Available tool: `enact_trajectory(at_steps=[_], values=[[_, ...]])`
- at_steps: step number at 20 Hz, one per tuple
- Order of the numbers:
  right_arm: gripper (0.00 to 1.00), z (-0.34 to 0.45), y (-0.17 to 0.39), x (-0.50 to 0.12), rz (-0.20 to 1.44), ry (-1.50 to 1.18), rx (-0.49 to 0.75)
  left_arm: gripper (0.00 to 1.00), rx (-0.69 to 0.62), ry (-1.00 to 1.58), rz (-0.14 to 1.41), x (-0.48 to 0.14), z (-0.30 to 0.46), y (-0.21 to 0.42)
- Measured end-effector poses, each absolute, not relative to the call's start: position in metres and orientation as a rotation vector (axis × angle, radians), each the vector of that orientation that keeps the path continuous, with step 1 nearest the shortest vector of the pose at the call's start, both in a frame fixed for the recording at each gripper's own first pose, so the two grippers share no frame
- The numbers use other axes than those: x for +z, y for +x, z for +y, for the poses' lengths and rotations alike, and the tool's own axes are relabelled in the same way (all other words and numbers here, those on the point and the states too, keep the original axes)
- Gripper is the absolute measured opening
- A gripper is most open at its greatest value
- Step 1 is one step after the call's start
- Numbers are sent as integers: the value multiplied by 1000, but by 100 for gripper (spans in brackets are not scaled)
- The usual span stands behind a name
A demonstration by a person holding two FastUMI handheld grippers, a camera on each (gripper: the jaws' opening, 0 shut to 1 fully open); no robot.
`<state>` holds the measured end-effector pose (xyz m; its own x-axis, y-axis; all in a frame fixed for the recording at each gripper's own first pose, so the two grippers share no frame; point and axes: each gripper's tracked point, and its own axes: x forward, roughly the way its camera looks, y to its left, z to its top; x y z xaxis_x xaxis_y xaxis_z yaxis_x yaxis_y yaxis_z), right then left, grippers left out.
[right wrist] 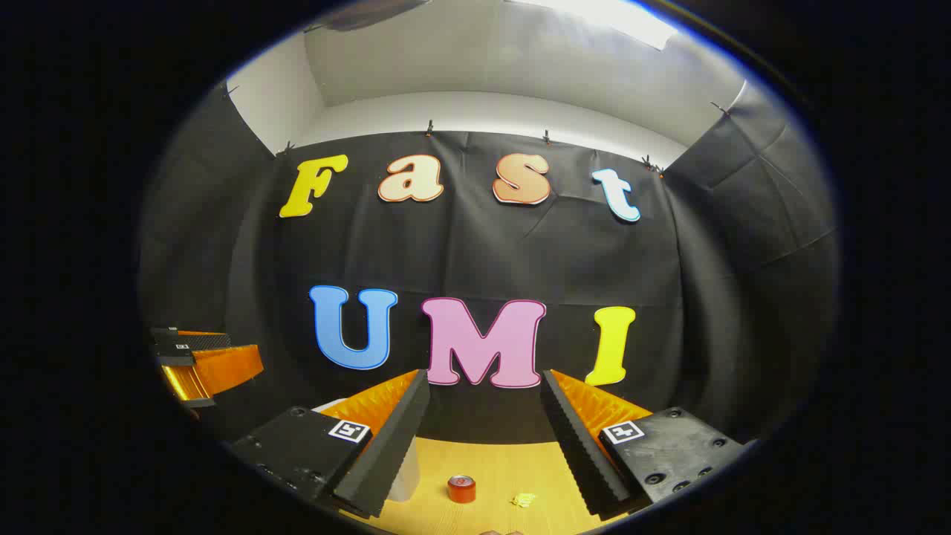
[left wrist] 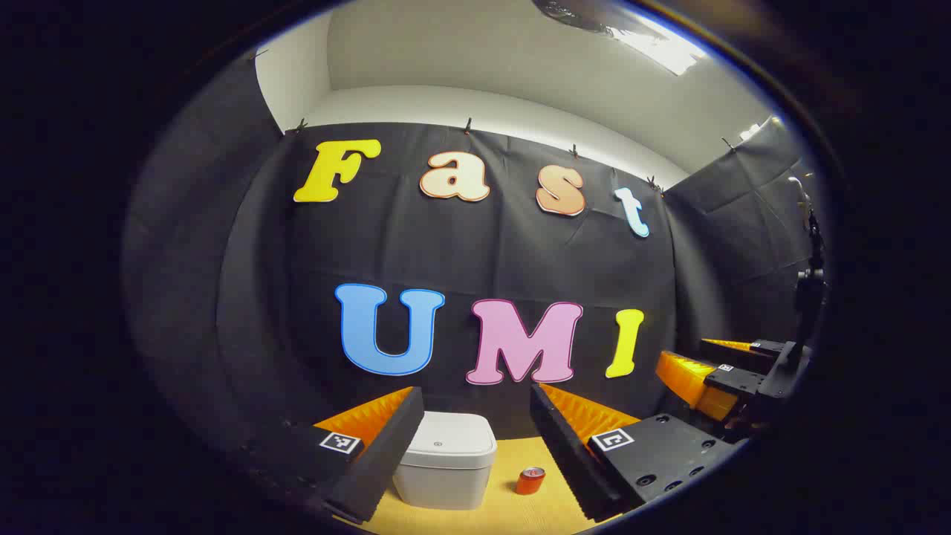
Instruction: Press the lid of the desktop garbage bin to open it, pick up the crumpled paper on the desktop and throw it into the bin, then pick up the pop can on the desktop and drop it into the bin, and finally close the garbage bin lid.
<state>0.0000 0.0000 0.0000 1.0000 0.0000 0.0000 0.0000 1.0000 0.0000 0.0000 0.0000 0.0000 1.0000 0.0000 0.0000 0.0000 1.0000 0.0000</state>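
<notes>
L gripper (left wrist: 475, 438) fingers spread wide, gripping nothing; same for R gripper (right wrist: 483, 431). Between the L fingers sits the white desktop bin (left wrist: 446, 469), lid (left wrist: 455, 431) down. Red pop can (left wrist: 530, 481) stands upright just right of the bin, on the wooden desktop (left wrist: 505, 513). Small yellowish crumpled paper (right wrist: 524, 500) lies right of the can, apart from it. Risk, as I judge it: pressing lid off-centre could shove the light bin into the can & tip it.
</notes>
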Motion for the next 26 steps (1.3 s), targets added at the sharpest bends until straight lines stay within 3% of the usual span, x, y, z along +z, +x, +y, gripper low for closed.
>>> enact_trajectory(at_steps=[1, 26], values=[[97, -1, -1, -1, 3, -3, -5, 96, -2, -3, 3, -2, 1, 2], [97, 9, -8, -2, 38, -51, 0, 97, -28, 34, 23, -17, 16, 28]])
